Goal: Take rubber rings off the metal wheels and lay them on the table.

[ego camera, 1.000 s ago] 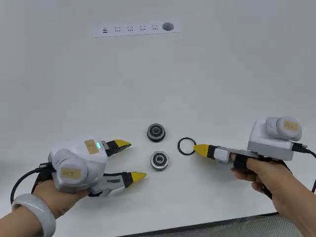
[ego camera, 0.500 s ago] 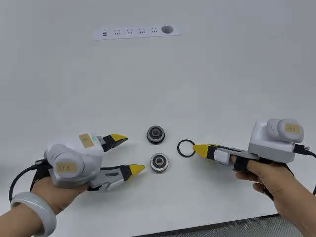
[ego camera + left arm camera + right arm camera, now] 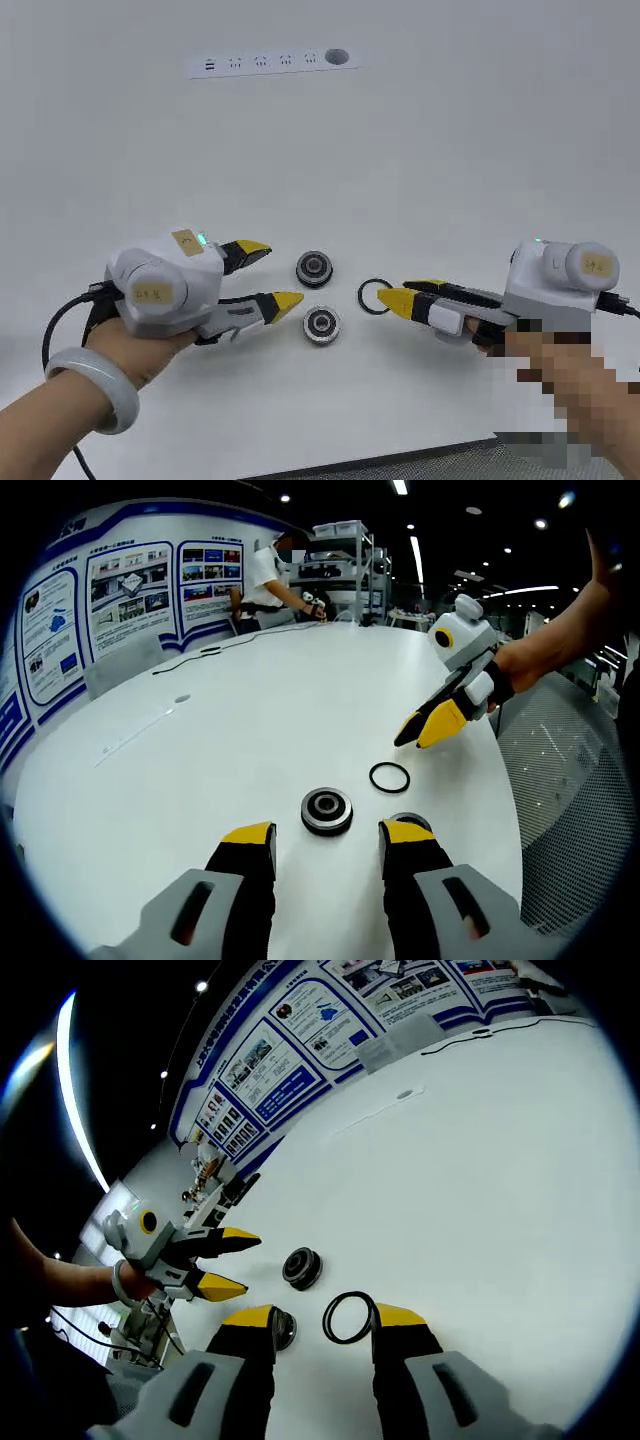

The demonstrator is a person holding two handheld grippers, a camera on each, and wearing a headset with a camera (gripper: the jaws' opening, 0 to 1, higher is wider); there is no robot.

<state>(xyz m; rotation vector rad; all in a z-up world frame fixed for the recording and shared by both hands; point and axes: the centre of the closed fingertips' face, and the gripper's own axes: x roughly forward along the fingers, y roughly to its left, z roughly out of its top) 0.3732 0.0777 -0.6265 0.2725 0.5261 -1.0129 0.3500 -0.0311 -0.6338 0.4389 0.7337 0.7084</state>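
Got both claws nearest here: left gripper [image 3: 270, 272] on the left with jaws spread wide and nothing in them, right gripper [image 3: 405, 294] on the right, jaws also apart and empty. Just past the tips, near wheel [image 3: 322, 324] sitting between the two, looking bare and silvery round the rim, so probably done. Then one rubber ring [image 3: 376, 295] lying flat on the table [image 3: 450, 160], right at the right gripper's tips and framed between its jaws in the right gripper view. A bit farther, far wheel [image 3: 314, 268], seemingly still wearing a black ring. Guessing halfway: one off, one left. Way at the back, power strip [image 3: 270, 62].
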